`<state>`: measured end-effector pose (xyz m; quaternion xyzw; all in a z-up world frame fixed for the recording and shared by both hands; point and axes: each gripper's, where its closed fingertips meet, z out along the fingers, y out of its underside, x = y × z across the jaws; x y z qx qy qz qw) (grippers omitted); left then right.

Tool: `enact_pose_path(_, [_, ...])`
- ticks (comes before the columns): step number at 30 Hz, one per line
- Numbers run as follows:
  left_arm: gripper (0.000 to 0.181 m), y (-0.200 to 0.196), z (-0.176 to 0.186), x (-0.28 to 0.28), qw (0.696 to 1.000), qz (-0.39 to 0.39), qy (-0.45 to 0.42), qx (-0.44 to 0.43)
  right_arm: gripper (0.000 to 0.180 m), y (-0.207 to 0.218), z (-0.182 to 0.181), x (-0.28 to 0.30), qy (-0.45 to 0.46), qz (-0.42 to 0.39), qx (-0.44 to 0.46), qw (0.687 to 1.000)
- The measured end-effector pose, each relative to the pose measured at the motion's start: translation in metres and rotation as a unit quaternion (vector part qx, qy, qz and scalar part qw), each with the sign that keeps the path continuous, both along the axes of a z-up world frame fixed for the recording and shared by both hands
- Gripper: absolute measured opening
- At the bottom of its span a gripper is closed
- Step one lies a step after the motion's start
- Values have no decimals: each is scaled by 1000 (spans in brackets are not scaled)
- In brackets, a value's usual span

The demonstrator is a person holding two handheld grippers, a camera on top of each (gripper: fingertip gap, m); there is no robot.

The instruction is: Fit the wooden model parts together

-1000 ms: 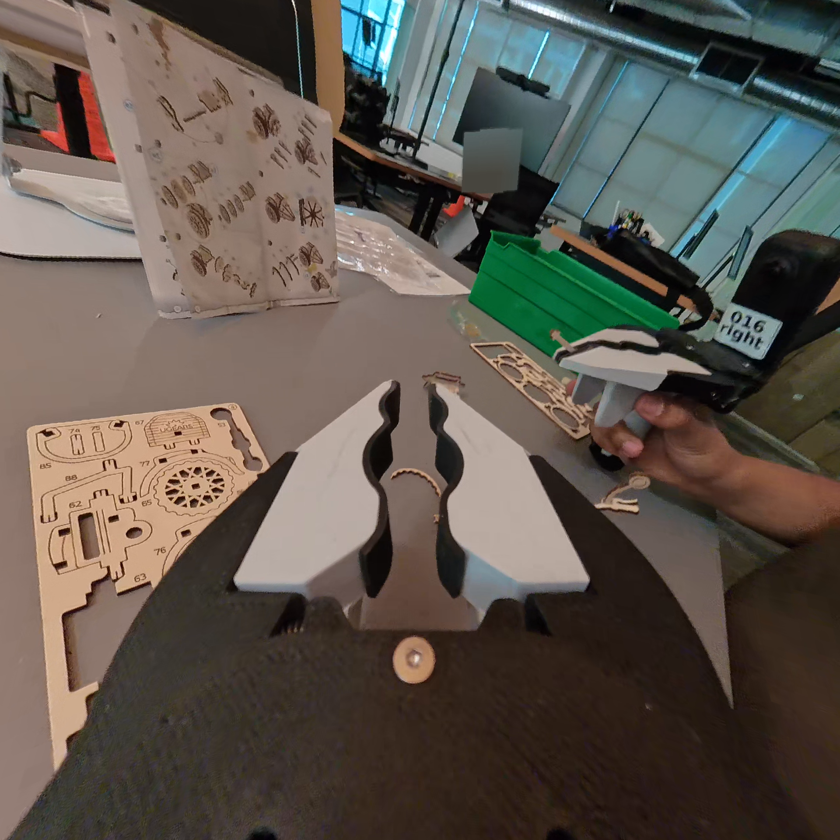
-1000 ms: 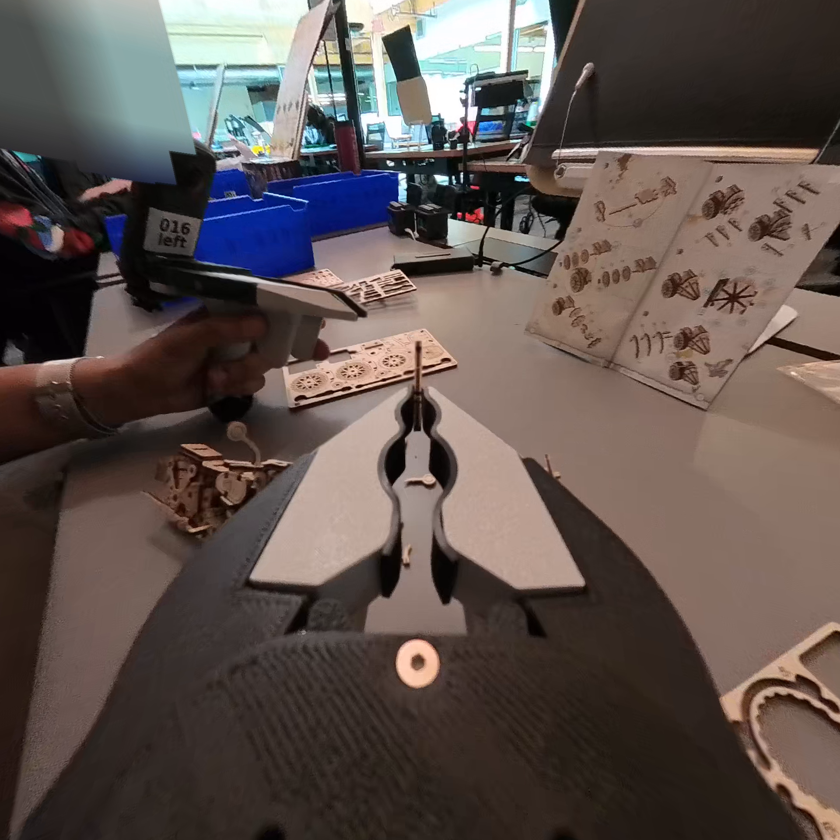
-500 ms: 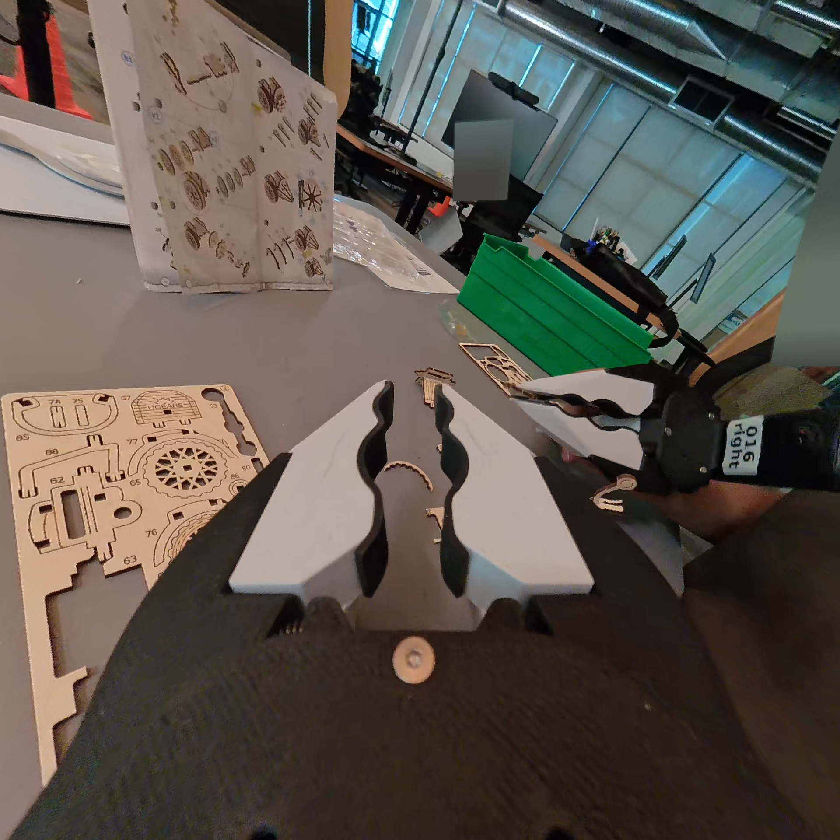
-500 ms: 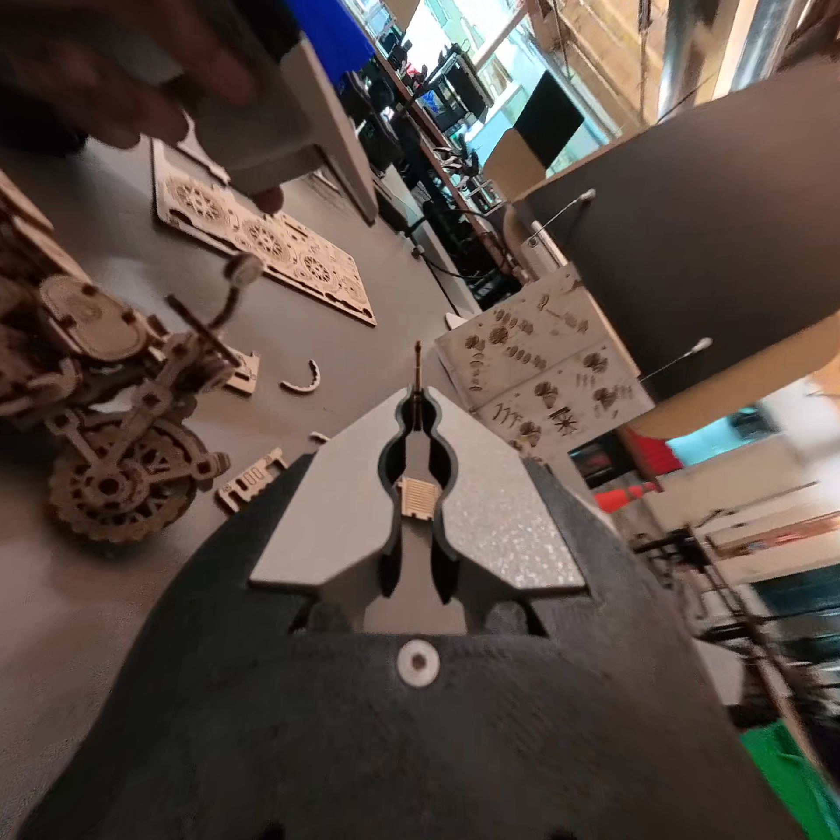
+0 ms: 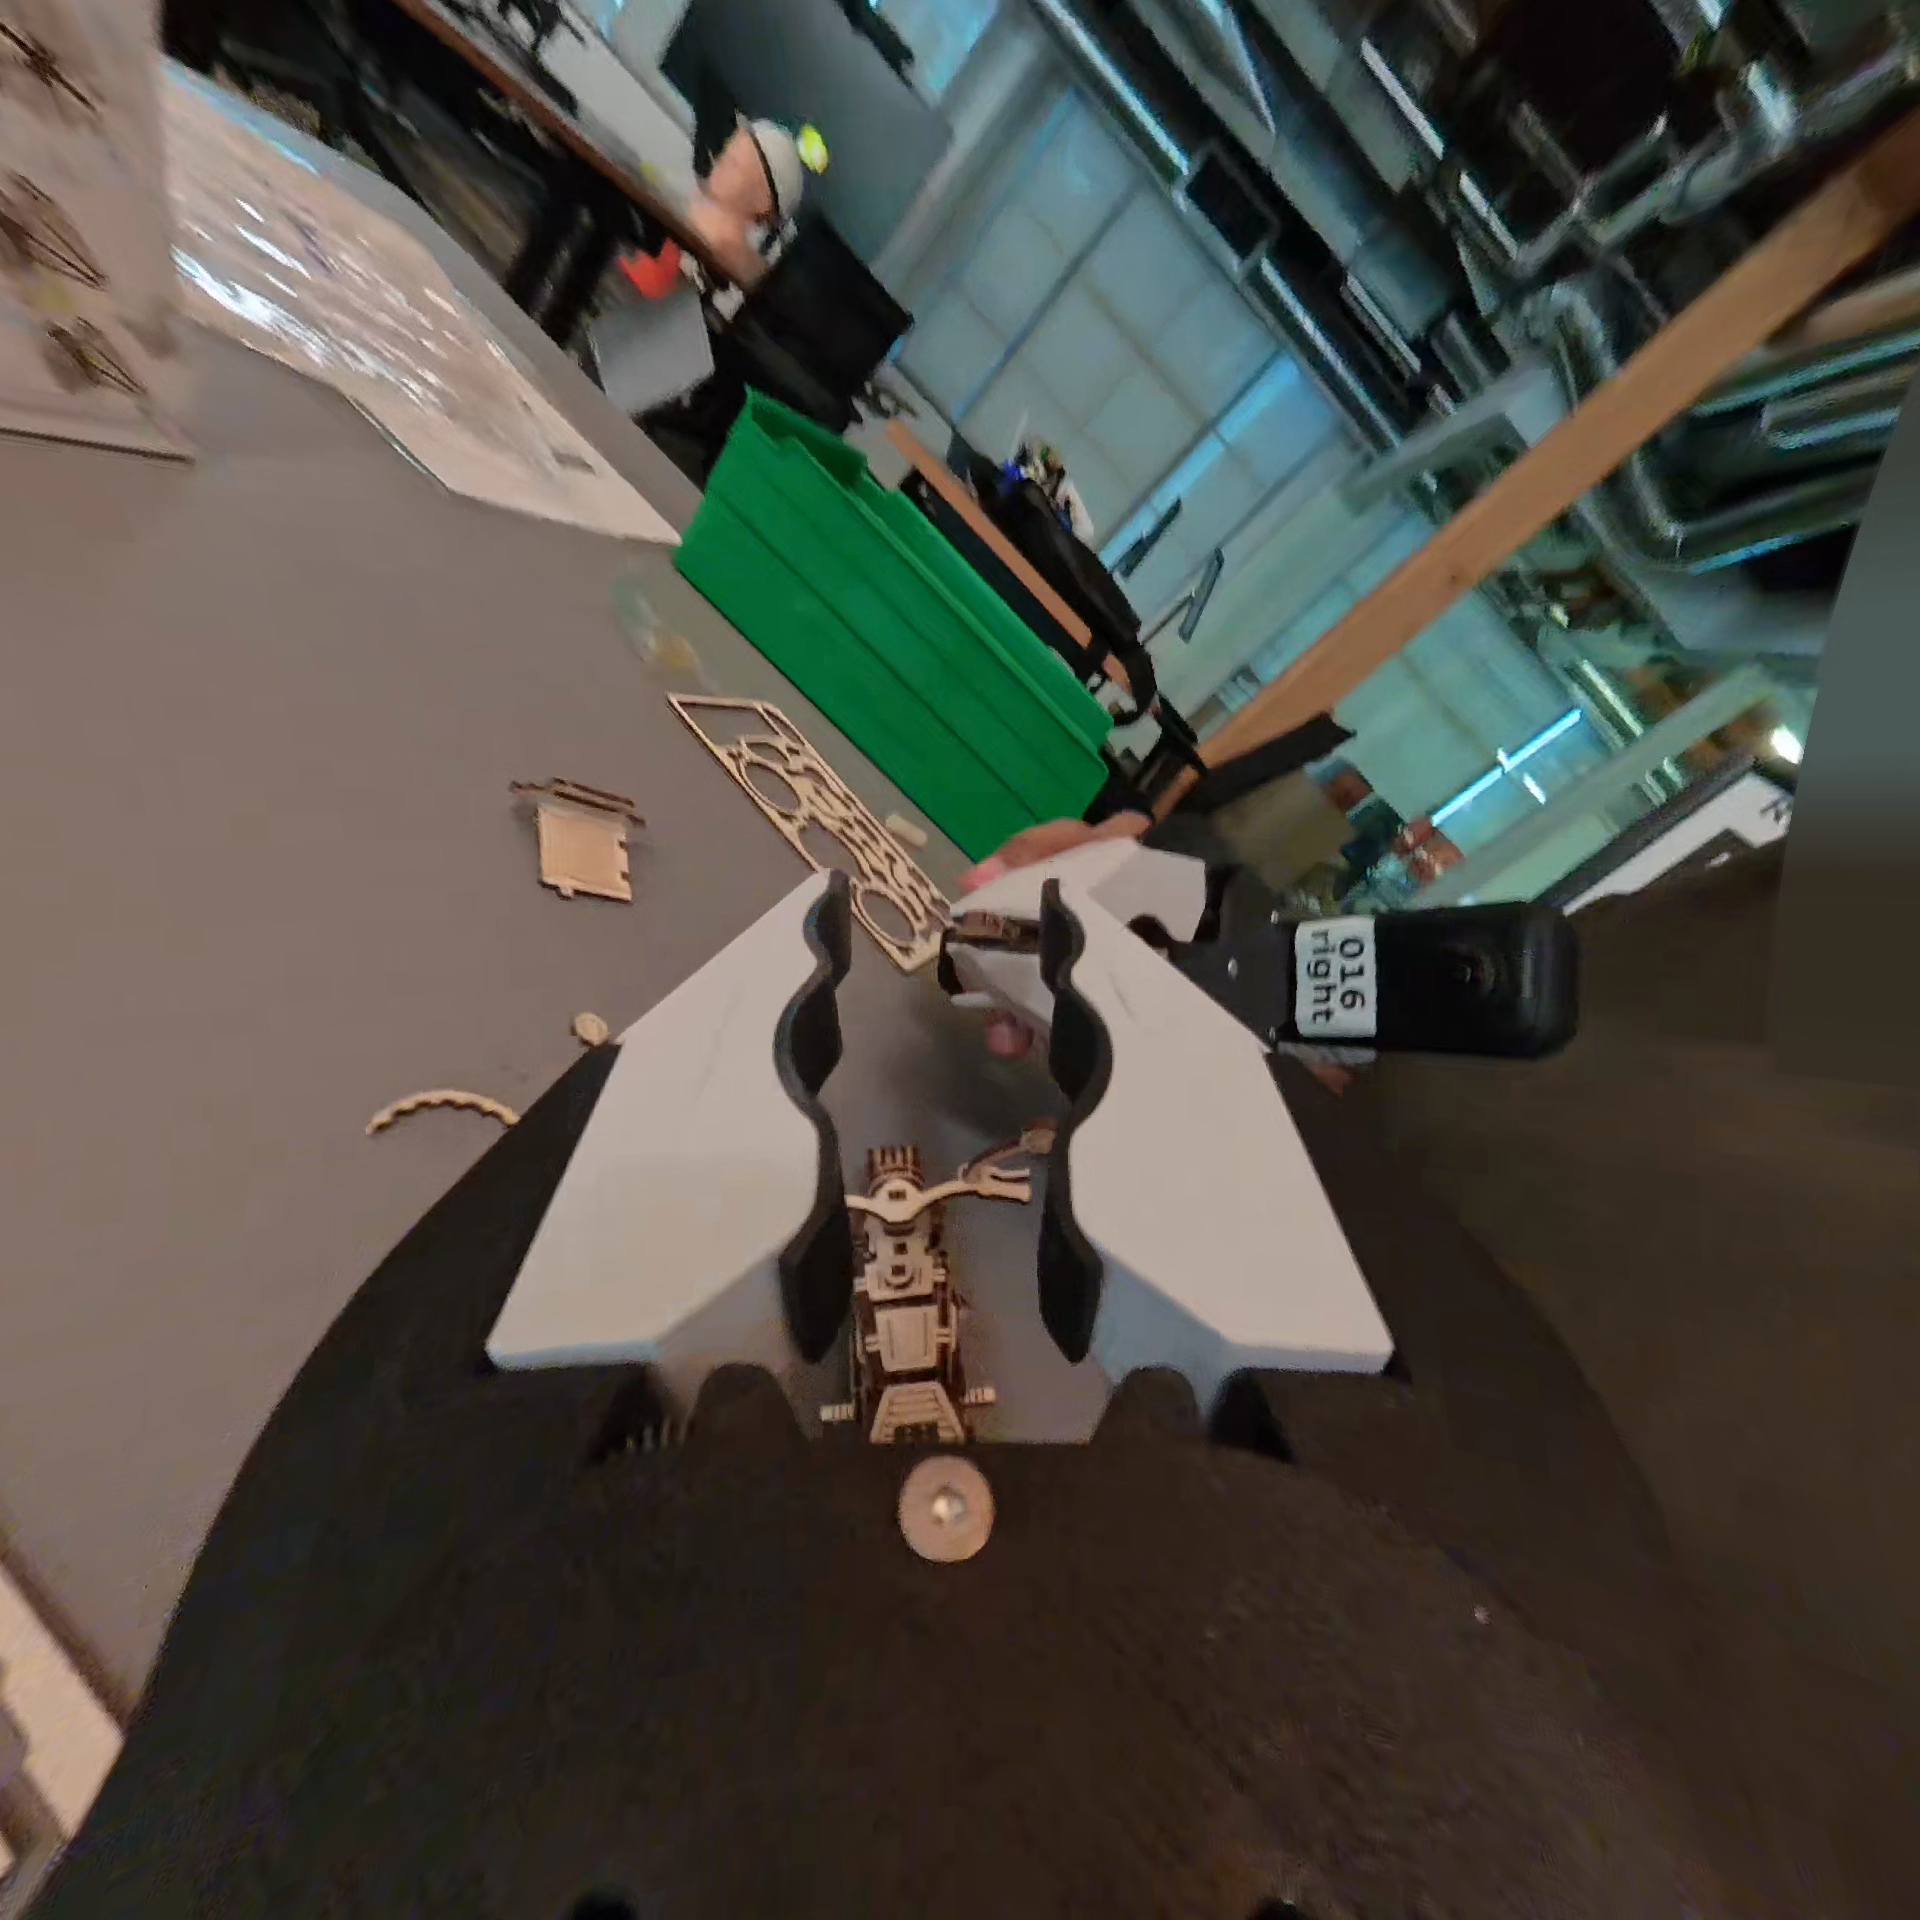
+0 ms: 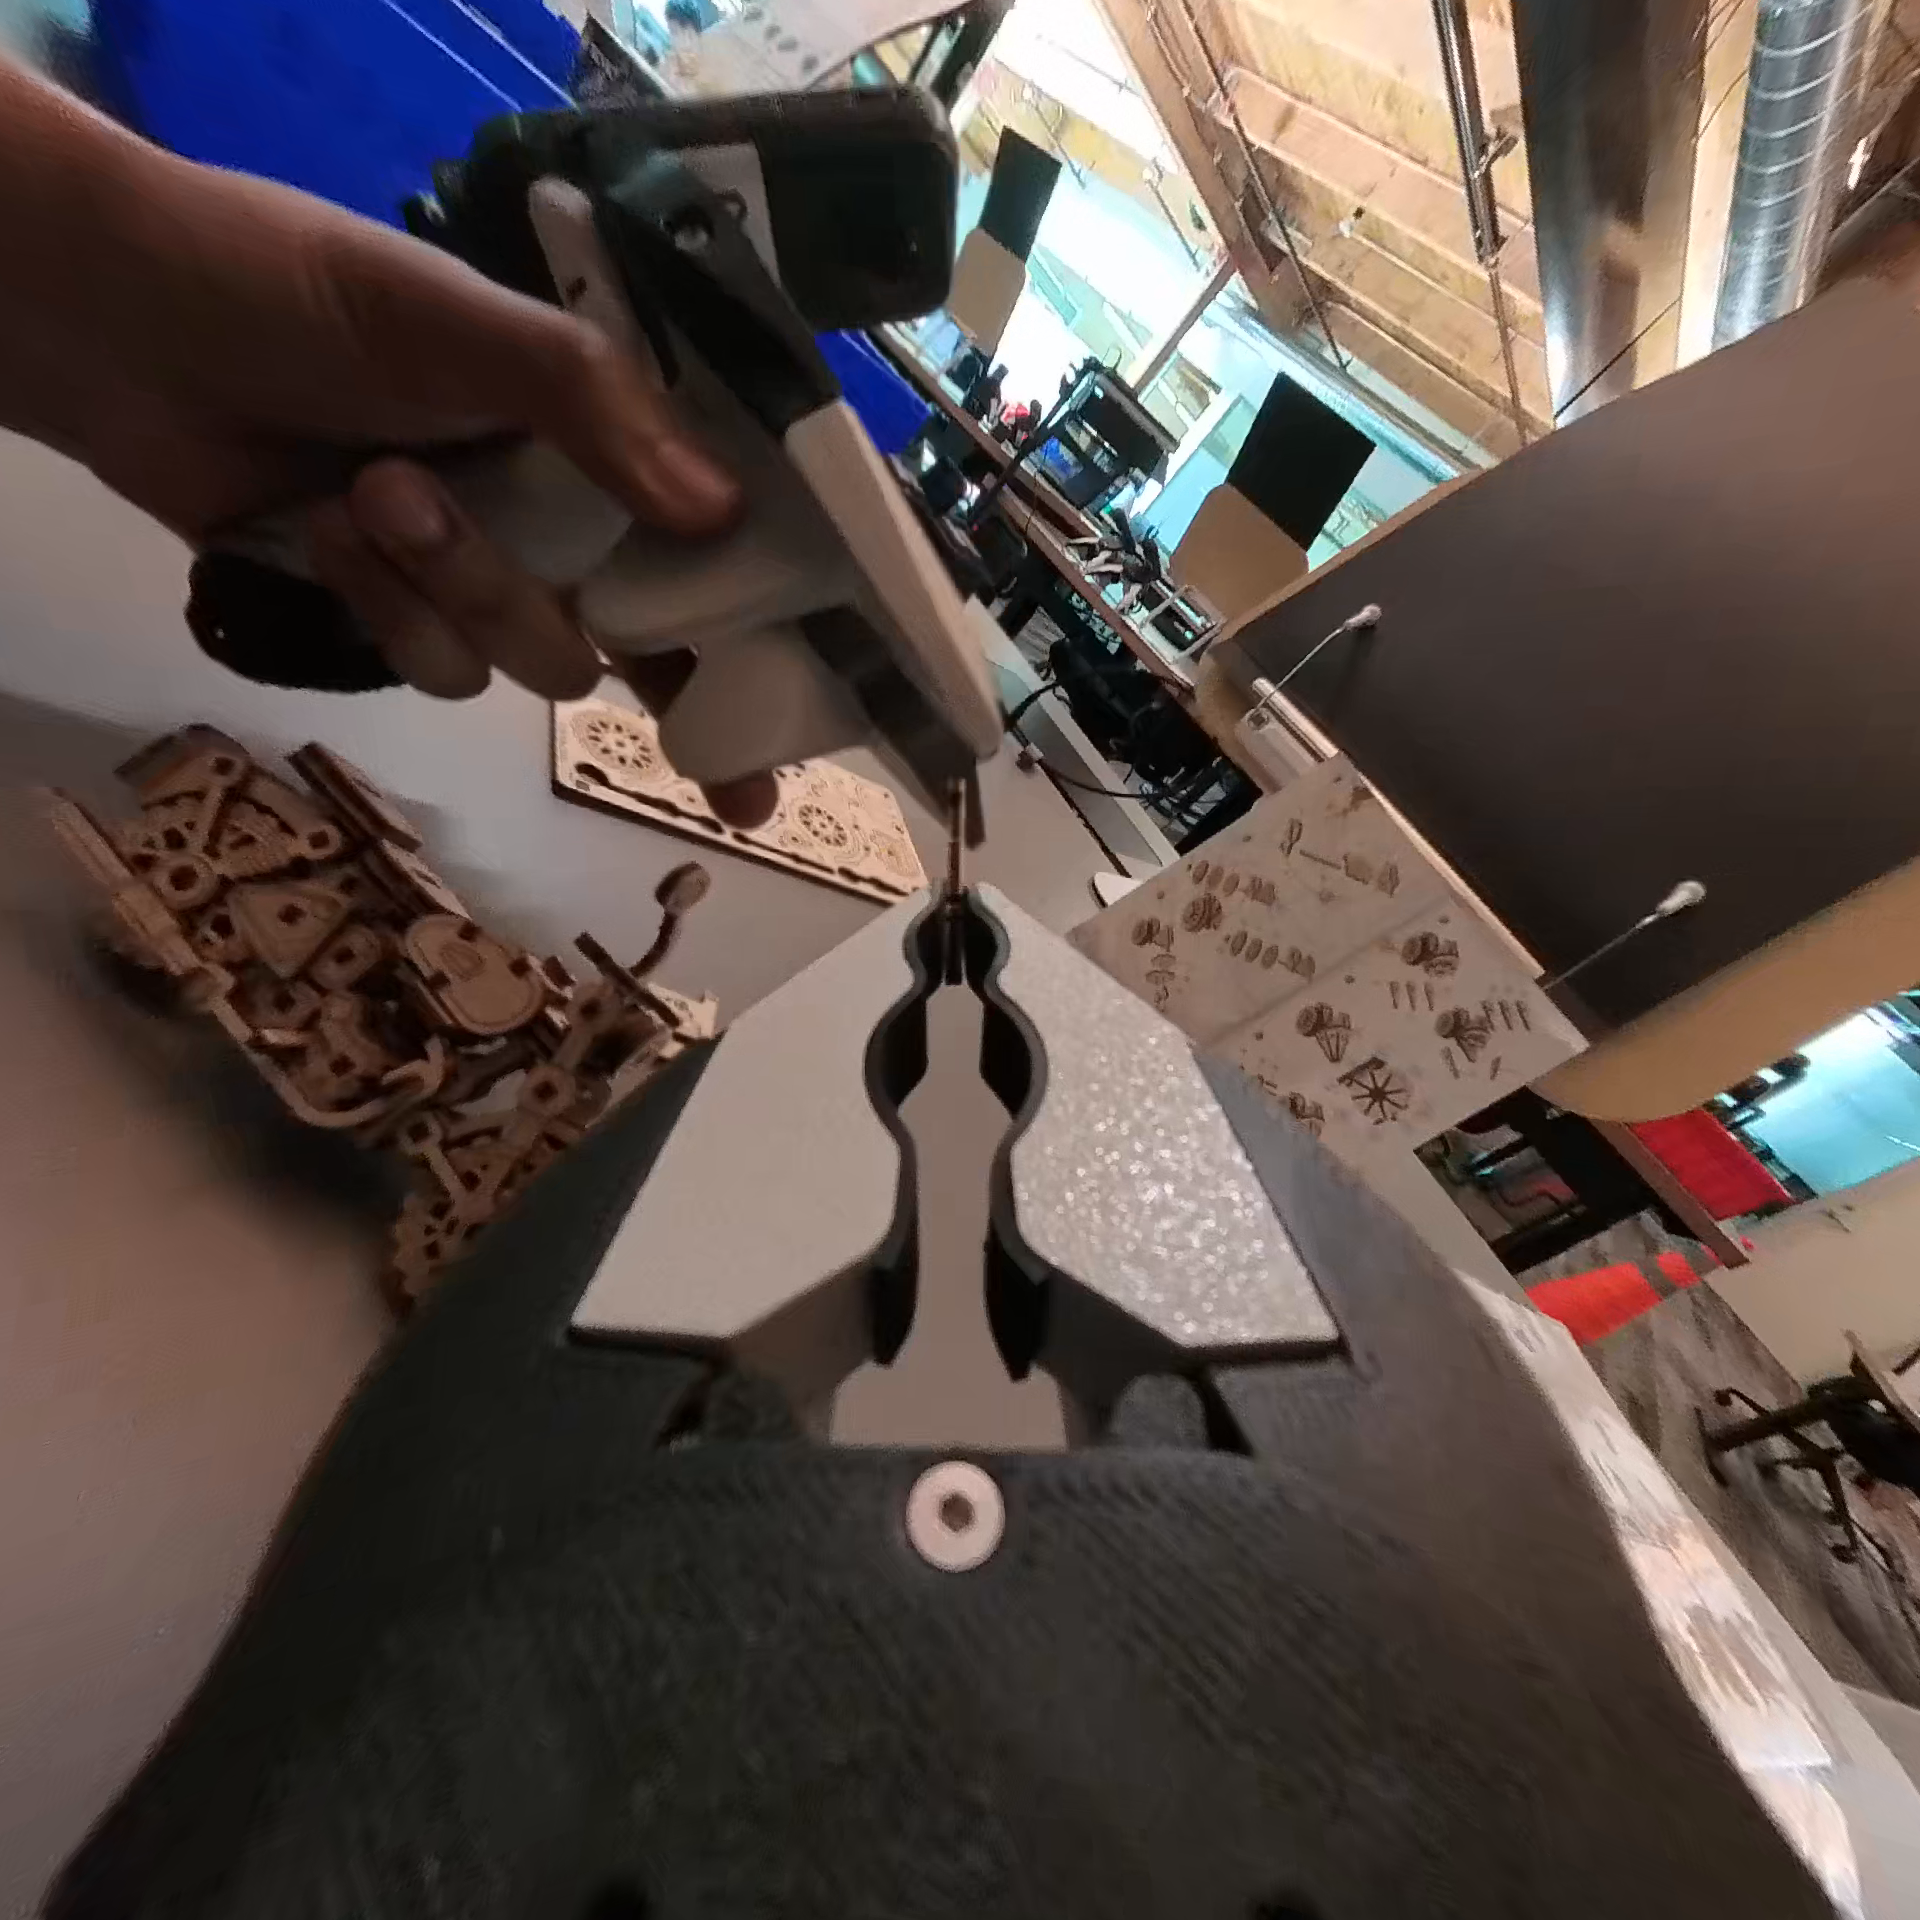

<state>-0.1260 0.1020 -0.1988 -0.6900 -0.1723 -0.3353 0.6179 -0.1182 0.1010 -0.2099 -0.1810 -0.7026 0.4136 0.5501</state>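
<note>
The grey desk (image 5: 260, 727) lies mostly bare at its near left side, with a green bin (image 5: 883, 665) along its far edge before tall windows. The wooden motorcycle model (image 5: 909, 1299) stands near the front edge, below the left gripper (image 5: 940, 914), whose jaws gape wide. The right gripper (image 6: 954, 914), turned sideways, pinches a thin wooden pin (image 6: 956, 842) beside the left gripper's fingertips (image 6: 961, 717).

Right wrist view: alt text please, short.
The right gripper is shut on a thin wooden pin, its tip nearly meeting the left gripper held above. A half-built wooden model lies at left on the grey table.
</note>
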Motion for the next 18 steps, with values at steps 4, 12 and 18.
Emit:
enact_pose_path(4, [14,1,1,15,1000,-31,-3,-1,2,-3,5,7,-5,12,-16,1000])
enact_pose_path(12, [3,-7,8,13,999,-22,10,28,33,0,7,6,-29,13,-76,997])
enact_pose_path(18, [4,-22,15,-3,995,16,50,88,49,12,20,7,-101,71,-276,953])
